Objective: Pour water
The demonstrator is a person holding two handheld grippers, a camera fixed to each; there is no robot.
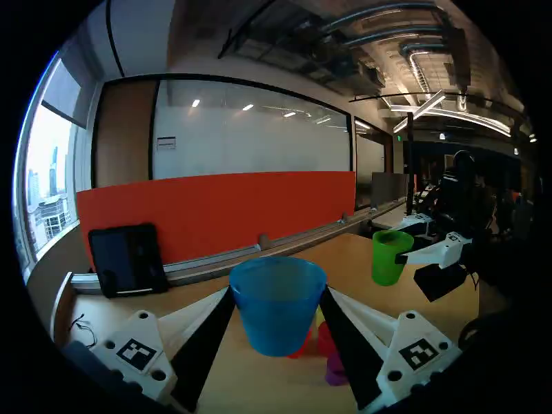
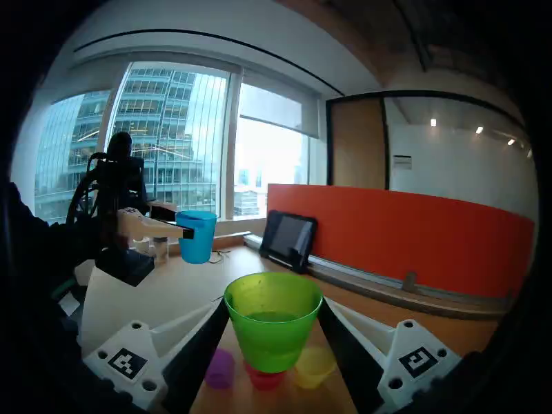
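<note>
Two cups are held over the table (image 1: pixel 345 254).
The blue cup (image 1: pixel 277 317) is clamped in the left tool (image 1: pixel 278 298), the green cup (image 2: pixel 273 331) in the right tool (image 2: pixel 274 312).

The left gripper (image 1: pixel 277 316) has a cup (image 1: pixel 276 293) between its fingers, the right gripper (image 2: pixel 273 330) a second cup (image 2: pixel 273 307), both above small cups (image 2: pixel 312 364) on the table (image 2: pixel 172 290); behind, a tablet (image 2: pixel 288 238) leans against the divider (image 2: pixel 414 234).

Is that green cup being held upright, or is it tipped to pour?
Upright. The green cup is held by the right hand-held gripper with its rim level and its mouth facing up.
</note>
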